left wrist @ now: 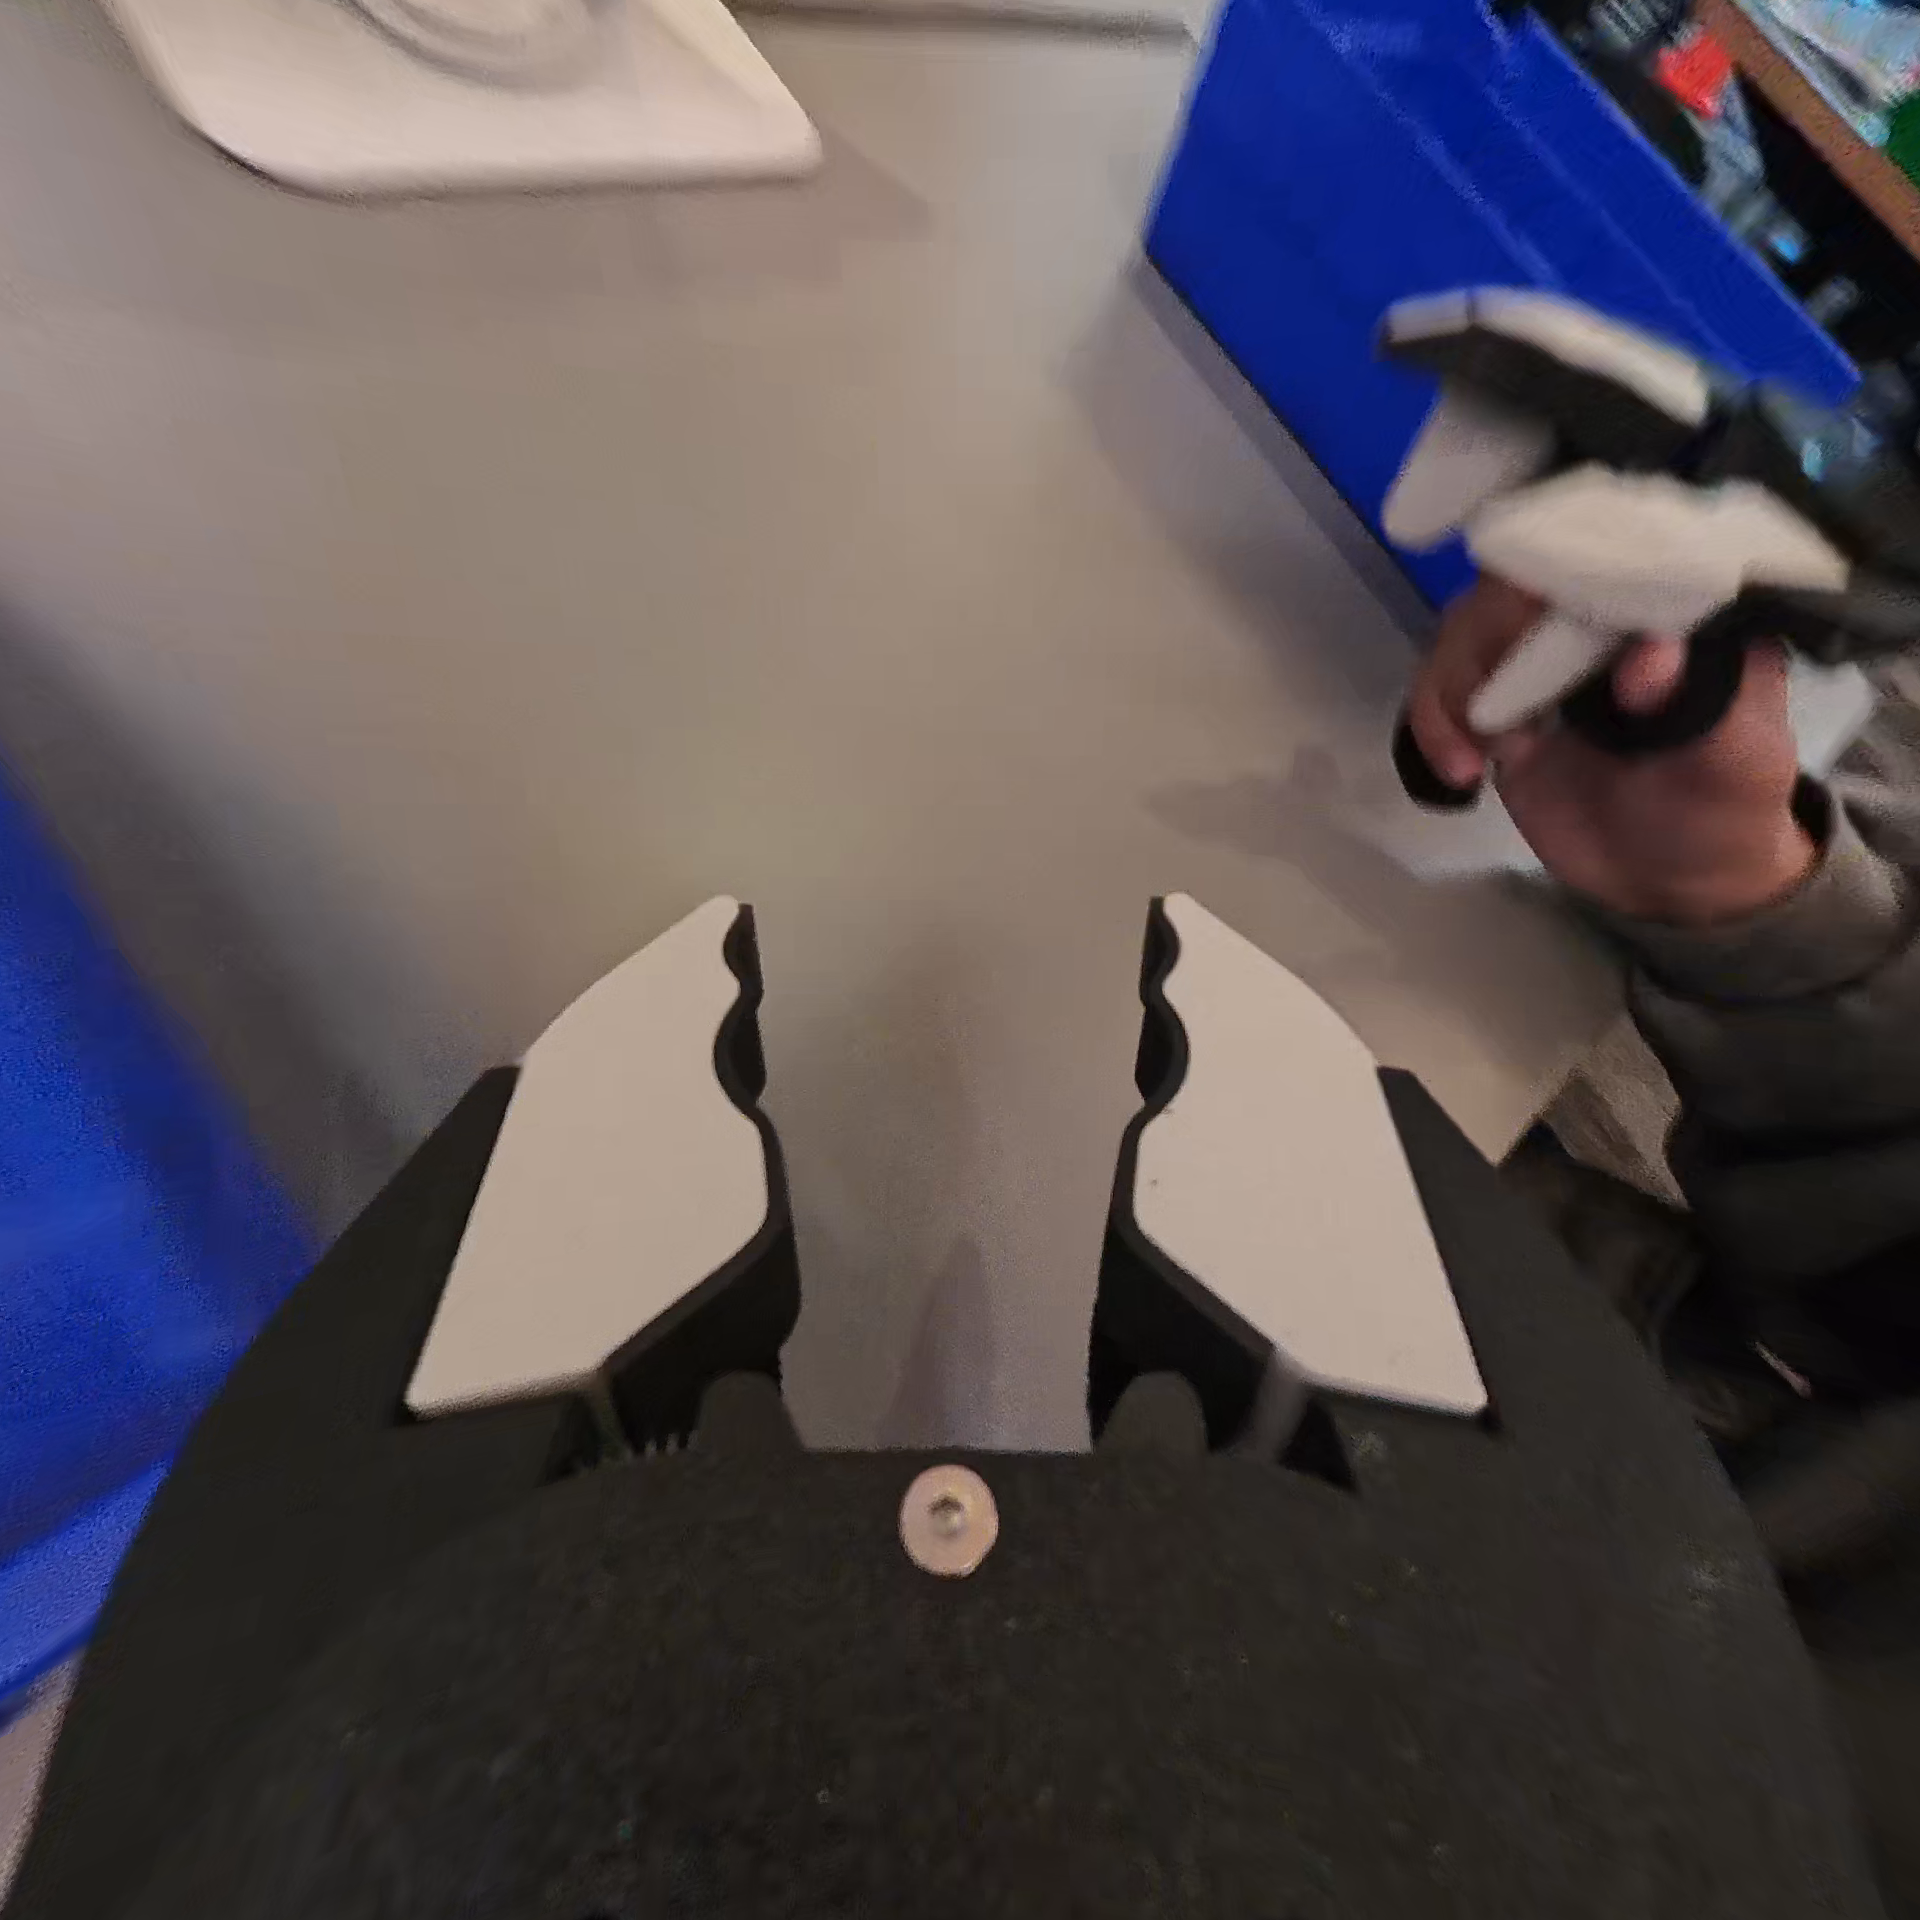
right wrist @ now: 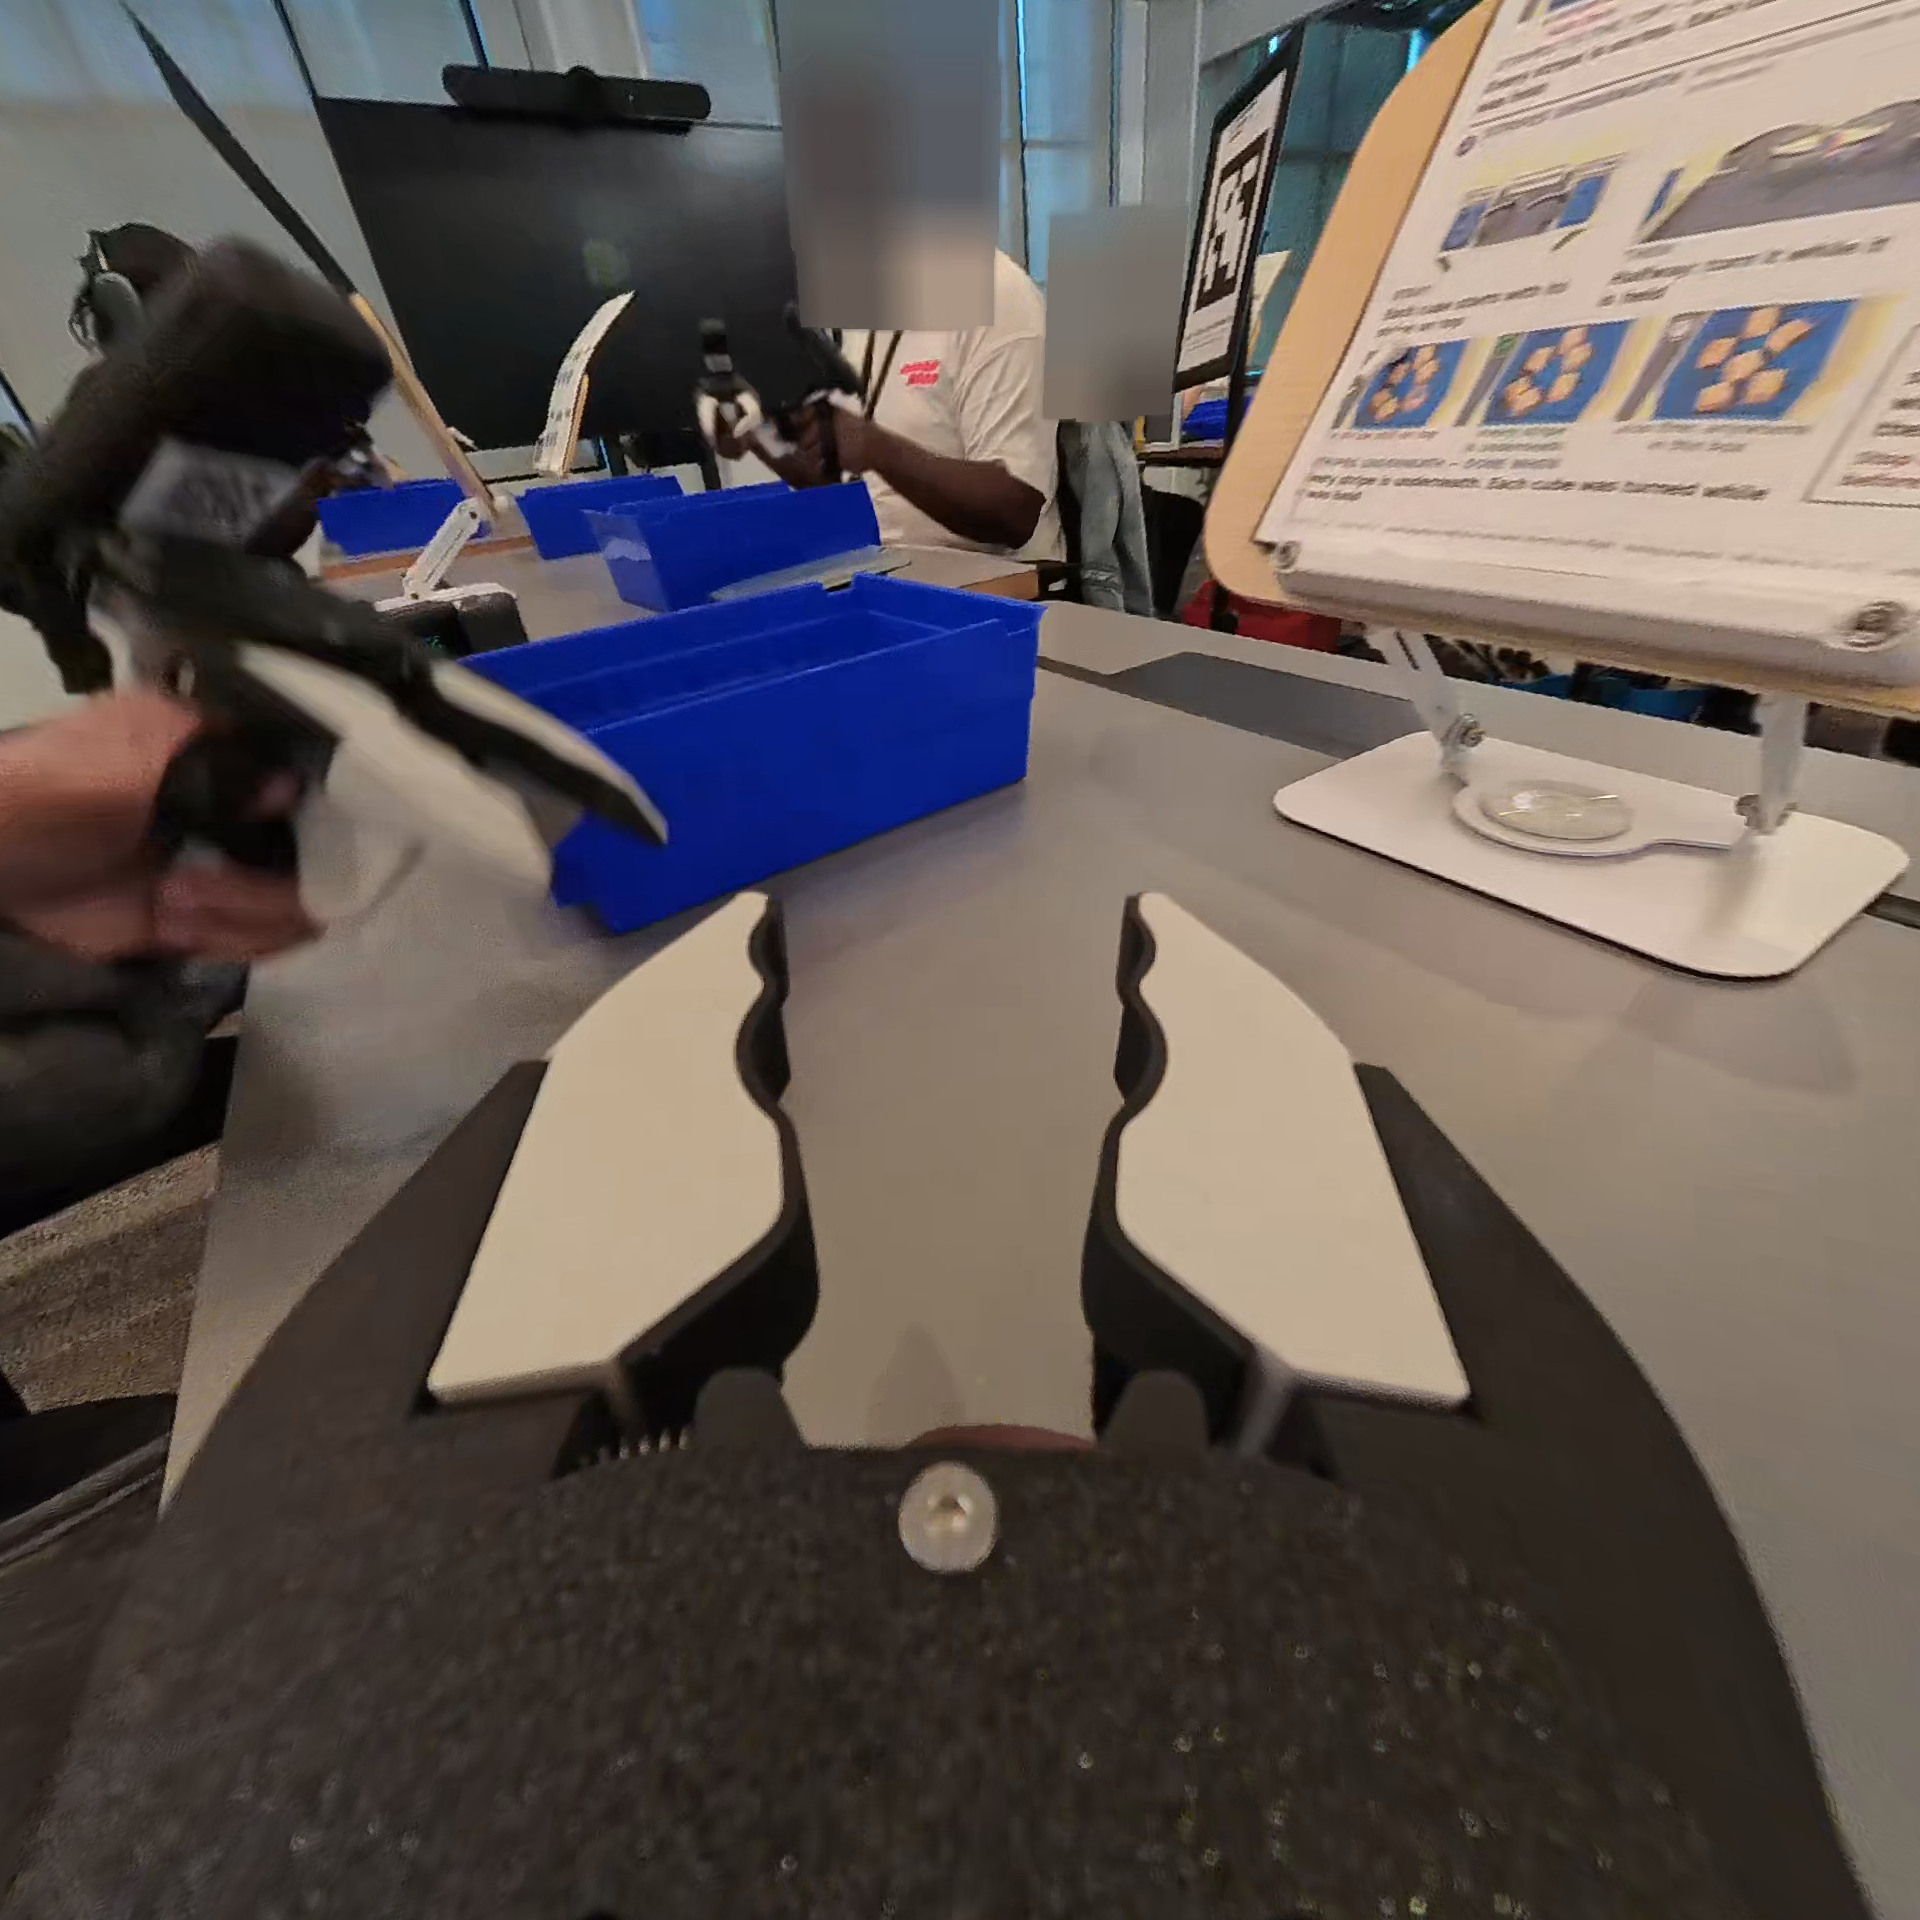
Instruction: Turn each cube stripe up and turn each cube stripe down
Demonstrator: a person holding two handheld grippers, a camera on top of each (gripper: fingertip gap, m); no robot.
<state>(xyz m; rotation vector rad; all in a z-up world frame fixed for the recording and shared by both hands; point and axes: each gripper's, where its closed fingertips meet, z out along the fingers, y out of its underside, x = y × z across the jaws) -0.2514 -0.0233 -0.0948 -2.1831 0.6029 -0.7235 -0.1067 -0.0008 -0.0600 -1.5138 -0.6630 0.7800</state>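
Observation:
No cube shows in either view. My left gripper (left wrist: 951, 914) is open and empty over the bare grey table (left wrist: 623, 623). My right gripper (right wrist: 951, 914) is open and empty, also over the table (right wrist: 1351, 1091). The right gripper also shows in the left wrist view (left wrist: 1444, 436), held by a hand in front of a blue bin (left wrist: 1403, 260). The left gripper also shows, blurred, in the right wrist view (right wrist: 597, 842), in front of another blue bin (right wrist: 790, 727). What I see of that bin's inside holds nothing.
A white stand base (right wrist: 1621, 873) carries a tilted board with an instruction sheet (right wrist: 1621, 312); the base also shows in the left wrist view (left wrist: 468, 94). A blue bin edge (left wrist: 104, 1143) lies at my left. More blue bins and seated people are at tables behind.

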